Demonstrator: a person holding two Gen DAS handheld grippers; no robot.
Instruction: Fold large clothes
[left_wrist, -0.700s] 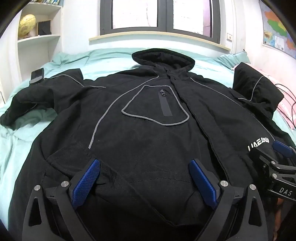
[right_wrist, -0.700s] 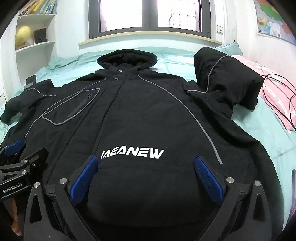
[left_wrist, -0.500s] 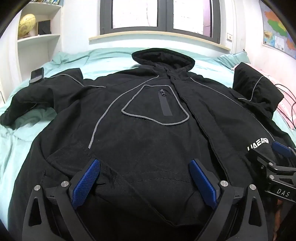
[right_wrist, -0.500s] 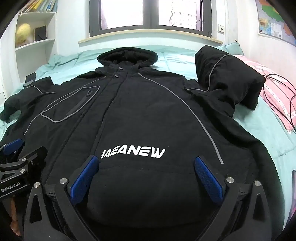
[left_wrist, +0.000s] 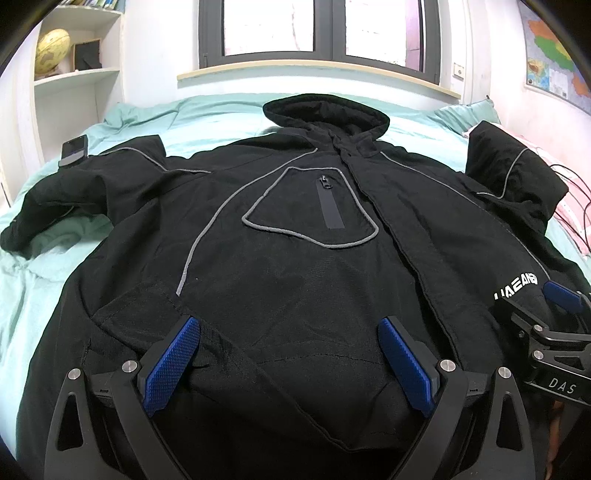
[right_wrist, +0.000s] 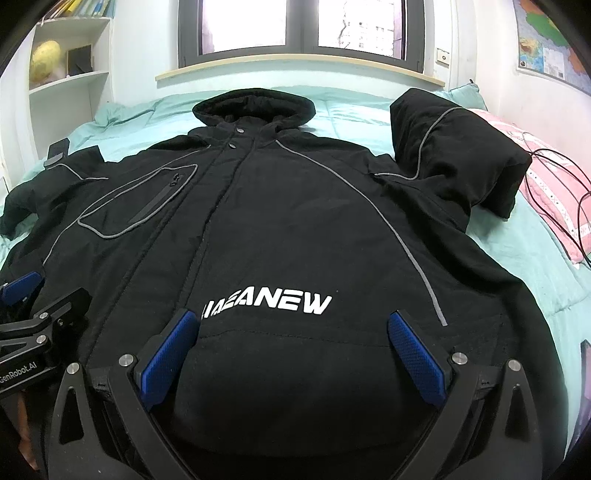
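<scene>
Across the mint-green bed (left_wrist: 122, 118), a large black hooded jacket (left_wrist: 295, 277) is spread front-up, its hood (right_wrist: 255, 107) laid toward the window (left_wrist: 321, 26). Grey piping is seen around a zipped chest pocket (left_wrist: 314, 210), and white lettering (right_wrist: 269, 302) is printed low on the front. One sleeve (right_wrist: 454, 158) is bunched up beside a pink pillow (right_wrist: 546, 195) crossed by dark cables; the other sleeve (left_wrist: 74, 192) is stretched toward a phone (left_wrist: 74, 149) lying on the bedding. The left hand-held gripper (left_wrist: 288, 362) is held over the lower hem with its jaws spread wide and nothing clamped. The right hand-held gripper (right_wrist: 295, 358) is likewise held wide apart above the hem, just below the lettering, with only loose fabric seen between its blue pads (right_wrist: 417, 365).
</scene>
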